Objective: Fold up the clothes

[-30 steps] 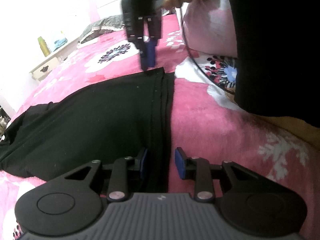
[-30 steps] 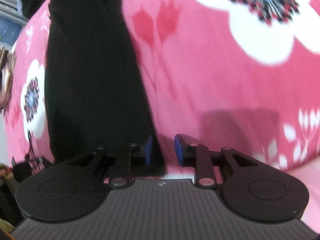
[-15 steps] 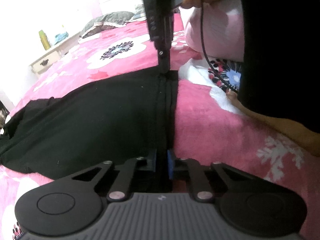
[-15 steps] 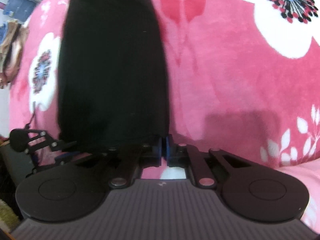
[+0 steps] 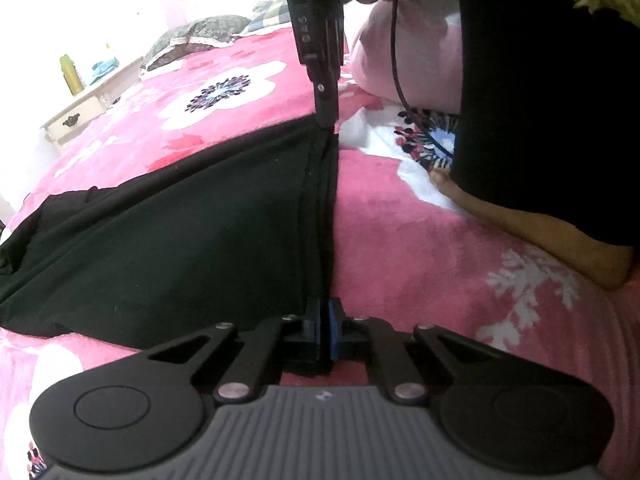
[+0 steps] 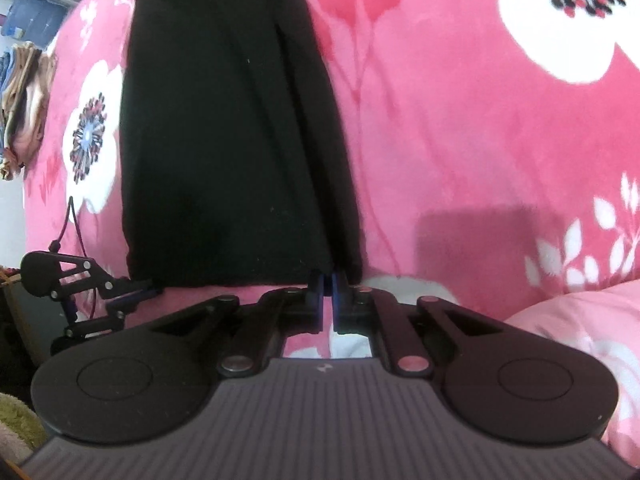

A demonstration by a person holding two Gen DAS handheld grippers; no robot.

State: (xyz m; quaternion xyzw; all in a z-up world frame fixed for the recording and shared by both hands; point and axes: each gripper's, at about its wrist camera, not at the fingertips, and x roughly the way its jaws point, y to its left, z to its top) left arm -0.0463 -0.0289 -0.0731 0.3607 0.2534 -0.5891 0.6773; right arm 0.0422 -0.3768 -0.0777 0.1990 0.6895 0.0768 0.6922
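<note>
A black garment [image 5: 168,236] lies spread on a pink flowered bedspread [image 5: 420,248]. Its hem edge is raised and stretched taut between both grippers. My left gripper [image 5: 325,322] is shut on the near corner of that edge. At the far corner, the right gripper [image 5: 327,118] comes down from above, pinching the cloth. In the right wrist view the same black garment [image 6: 224,140] runs away from my right gripper [image 6: 328,292], whose blue pads are nearly together on the cloth's corner. The left gripper [image 6: 132,294] shows at the garment's other corner.
A person's bare foot [image 5: 532,232] and dark clothing [image 5: 552,80] are at the right. A pink pillow [image 5: 412,52] lies behind the right gripper. A white nightstand [image 5: 80,112] with a bottle stands far left. A cable [image 5: 396,60] hangs from the right gripper.
Both grippers went from open to shut on the garment's hem corners. The hem edge has since lifted off the bed and pulled taut between them.
</note>
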